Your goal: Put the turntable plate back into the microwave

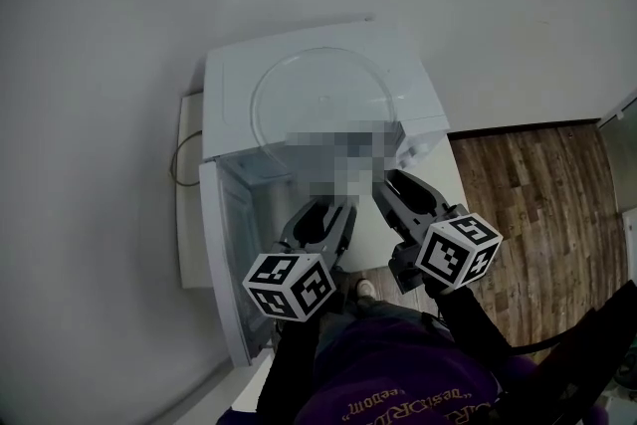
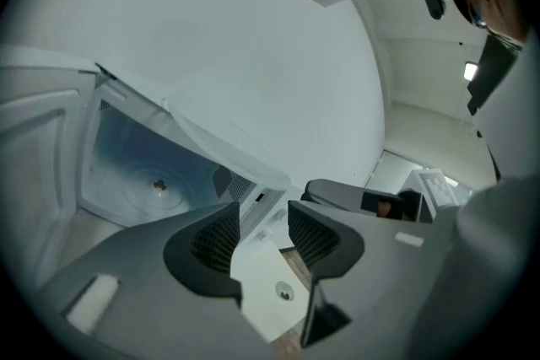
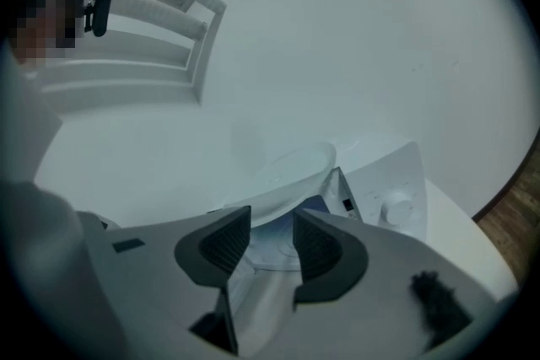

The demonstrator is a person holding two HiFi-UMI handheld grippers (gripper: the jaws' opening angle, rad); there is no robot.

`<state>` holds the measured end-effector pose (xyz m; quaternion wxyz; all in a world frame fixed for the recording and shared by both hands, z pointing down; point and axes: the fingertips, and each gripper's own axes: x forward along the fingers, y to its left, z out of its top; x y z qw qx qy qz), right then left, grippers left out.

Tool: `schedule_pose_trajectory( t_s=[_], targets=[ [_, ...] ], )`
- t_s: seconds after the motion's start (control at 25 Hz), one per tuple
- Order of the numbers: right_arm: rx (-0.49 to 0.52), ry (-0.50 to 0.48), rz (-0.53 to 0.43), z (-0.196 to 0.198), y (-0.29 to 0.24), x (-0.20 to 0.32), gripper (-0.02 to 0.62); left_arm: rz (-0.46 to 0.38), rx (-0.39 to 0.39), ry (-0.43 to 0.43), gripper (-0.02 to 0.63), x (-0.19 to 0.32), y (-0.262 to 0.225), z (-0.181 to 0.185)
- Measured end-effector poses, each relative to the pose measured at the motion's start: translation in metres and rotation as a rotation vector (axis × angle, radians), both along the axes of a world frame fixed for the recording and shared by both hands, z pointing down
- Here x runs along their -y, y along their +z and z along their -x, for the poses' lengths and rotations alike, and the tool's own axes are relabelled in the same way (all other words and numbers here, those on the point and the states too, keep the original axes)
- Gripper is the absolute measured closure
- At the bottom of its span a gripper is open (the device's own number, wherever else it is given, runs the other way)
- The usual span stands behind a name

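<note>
Turntable plate: the clear glass turntable plate [image 1: 323, 100] lies flat on the roof of the white microwave [image 1: 227, 75], not inside it. In the head view it is at about 12 o'clock from both grippers, and its near rim reaches roughly to the roof's front edge.

Microwave: it stands on a small white tabletop [image 1: 191, 234]. Its door [image 1: 227, 254] is swung wide open, at about 9 o'clock from the left gripper. The cavity [image 2: 135, 164] is bare, with the drive hub [image 2: 159, 185] showing in the middle of its floor.

Left gripper: on the left gripper [image 2: 261, 219] the jaws stand well apart with nothing between them, only white tabletop beyond. It points at the oven's front, short of the plate.

Right gripper: on the right gripper [image 3: 272, 228] the jaws are likewise spread and empty. The plate's rim shows beyond and above them at about 12 o'clock, and the control knob [image 3: 396, 206] is at 3 o'clock.

Step in hand: I judge this to be the approach to the pick-up. The plate is untouched and both pairs of jaws are open, ready for it.

Next move: as I see it, both grippers must rise to the roof and close on the near rim at about 5 and 7 o'clock. They then lift the plate level, lower it, slide it through the opening and seat it on the hub.

Watch for: smooth glass is likely to slip if pinched lightly, and the open door narrows the left gripper's path.
</note>
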<state>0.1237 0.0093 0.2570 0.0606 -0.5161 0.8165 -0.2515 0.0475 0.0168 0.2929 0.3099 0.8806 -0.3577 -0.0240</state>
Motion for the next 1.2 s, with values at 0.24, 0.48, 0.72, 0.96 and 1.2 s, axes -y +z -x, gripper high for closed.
schedule_pose_trajectory(
  t_s=[0.24, 0.48, 0.72, 0.96, 1.2],
  targets=[
    [0.119, -0.022, 0.056, -0.003, 0.008, 0.021, 0.431, 0.09, -0.152, -0.05, 0.414, 0.021, 0.002, 0.008],
    [0.169, -0.041, 0.083, 0.001, 0.011, 0.032, 0.43, 0.087, -0.209, -0.112, 0.408, 0.047, -0.009, 0.021],
    [0.2, -0.064, 0.097, 0.009, 0.013, 0.042, 0.43, 0.082, -0.243, -0.136, 0.408, 0.063, -0.013, 0.023],
    [0.221, -0.06, 0.1, 0.01, 0.014, 0.048, 0.43, 0.091, -0.249, -0.124, 0.41, 0.067, -0.012, 0.02],
    [0.259, -0.071, 0.1, 0.012, 0.014, 0.052, 0.43, 0.098, -0.251, -0.144, 0.414, 0.074, -0.01, 0.02]
  ],
)
